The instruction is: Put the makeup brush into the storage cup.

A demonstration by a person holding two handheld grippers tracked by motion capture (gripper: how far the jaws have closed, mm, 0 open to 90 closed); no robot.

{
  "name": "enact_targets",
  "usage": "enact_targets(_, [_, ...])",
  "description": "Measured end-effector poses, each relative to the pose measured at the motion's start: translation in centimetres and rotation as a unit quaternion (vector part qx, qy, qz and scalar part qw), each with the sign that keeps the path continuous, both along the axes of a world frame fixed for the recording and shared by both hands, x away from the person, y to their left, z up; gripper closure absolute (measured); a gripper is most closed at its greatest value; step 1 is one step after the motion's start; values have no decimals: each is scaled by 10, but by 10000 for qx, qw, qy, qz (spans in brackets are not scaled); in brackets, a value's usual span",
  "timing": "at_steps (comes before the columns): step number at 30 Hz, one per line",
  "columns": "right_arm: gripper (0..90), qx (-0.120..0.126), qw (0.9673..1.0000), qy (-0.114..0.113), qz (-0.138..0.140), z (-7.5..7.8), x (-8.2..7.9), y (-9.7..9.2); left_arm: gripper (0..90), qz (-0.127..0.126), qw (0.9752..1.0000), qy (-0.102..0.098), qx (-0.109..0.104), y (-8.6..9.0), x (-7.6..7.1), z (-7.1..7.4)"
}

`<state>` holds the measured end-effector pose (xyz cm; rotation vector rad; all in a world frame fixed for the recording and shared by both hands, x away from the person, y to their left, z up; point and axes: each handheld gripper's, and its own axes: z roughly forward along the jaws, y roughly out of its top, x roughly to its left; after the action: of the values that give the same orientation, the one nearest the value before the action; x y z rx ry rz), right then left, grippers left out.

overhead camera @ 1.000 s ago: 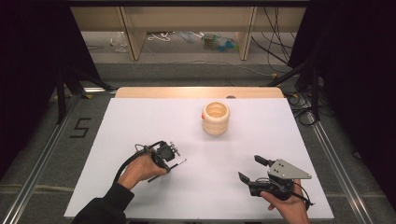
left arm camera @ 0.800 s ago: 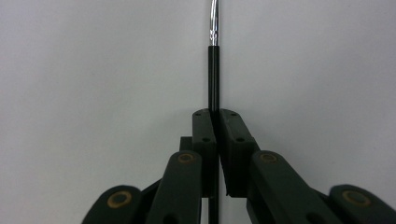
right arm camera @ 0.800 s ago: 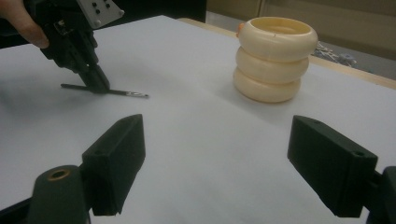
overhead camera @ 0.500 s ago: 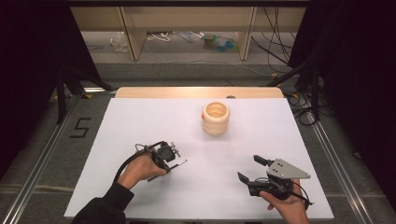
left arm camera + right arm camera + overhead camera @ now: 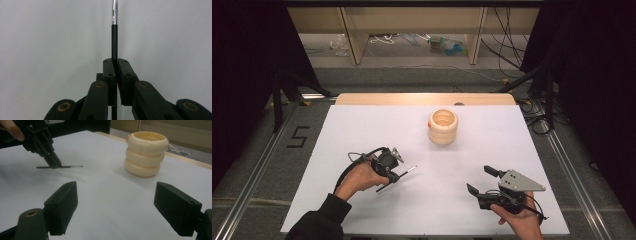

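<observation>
My left gripper (image 5: 393, 176) is at the table's front left, shut on a thin black brush (image 5: 407, 171) with a silver ferrule. The brush lies almost level just above the white table (image 5: 362, 130), its tip pointing right and away. In the left gripper view the jaws (image 5: 116, 61) pinch the black handle, and the brush (image 5: 114, 37) runs straight up. The right gripper view shows the left gripper (image 5: 53, 163) with the brush (image 5: 70, 166) at the upper left. My right gripper (image 5: 482, 180) rests at the front right, open with nothing between its jaws (image 5: 120, 195). A cream ringed holder (image 5: 443, 127) stands upright mid-table.
The cream holder (image 5: 146, 153) is open at the top and made of three stacked rings. A wooden strip (image 5: 422, 99) borders the table's far edge. Metal rails run along both sides of the table, and cables lie on the floor beyond it.
</observation>
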<state>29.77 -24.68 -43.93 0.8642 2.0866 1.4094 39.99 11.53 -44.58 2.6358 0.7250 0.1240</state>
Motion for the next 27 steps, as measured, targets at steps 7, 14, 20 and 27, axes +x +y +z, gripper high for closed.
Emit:
enact_targets(7, [203, 18, 10000, -29, 1, 0, 0, 0, 851, 284, 9964, -427, -679, 5, 5, 8])
enact_targets(14, [202, 64, 10000, 21, -3, 0, 1, 0, 850, 634, 9841, -767, -1475, 10, 8, 11])
enact_targets(20, [217, 229, 9996, 177, -48, 1, 3, 4, 851, 790, 9762, -846, -1833, 12, 8, 13])
enact_targets(27, [165, 523, 9982, 302, 44, 2, 8, 10, 850, 837, 9660, -993, -2234, 10, 4, 16])
